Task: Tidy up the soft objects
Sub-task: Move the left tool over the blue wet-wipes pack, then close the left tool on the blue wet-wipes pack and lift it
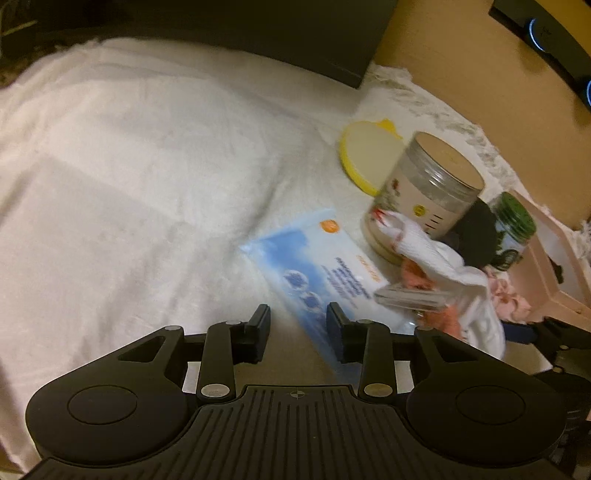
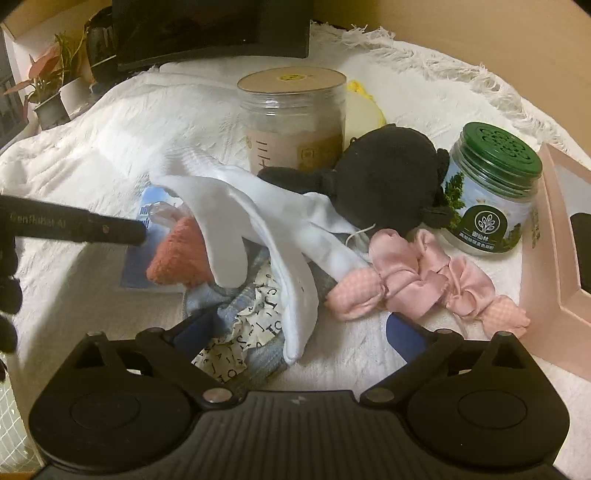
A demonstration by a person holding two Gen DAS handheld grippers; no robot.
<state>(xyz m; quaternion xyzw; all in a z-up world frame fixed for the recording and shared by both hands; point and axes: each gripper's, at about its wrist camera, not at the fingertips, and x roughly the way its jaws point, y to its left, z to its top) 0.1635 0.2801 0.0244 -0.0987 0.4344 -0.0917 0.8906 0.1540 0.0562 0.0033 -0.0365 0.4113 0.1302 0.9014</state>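
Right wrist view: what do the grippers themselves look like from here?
The right gripper is matte black plastic with a ribbed centre plate, two round side housings, silver pivot pins and dark blue finger pads. The left gripper enters as a black bar bearing faint grey lettering, too blurred to read fully.

Your work surface is covered by a white textured blanket (image 1: 140, 177), with a fringed edge along the upper right of the right wrist view. Beyond the fringe you see a tan wall (image 1: 461, 51). A dark boxy shape (image 2: 210, 33) sits at the top centre of that view, behind the blanket. In the upper left corner, potted plants (image 2: 48, 88) stand in a row. At the upper right of the left wrist view, a black device (image 1: 554, 33) shows glowing blue rings. The light is warm and dim.
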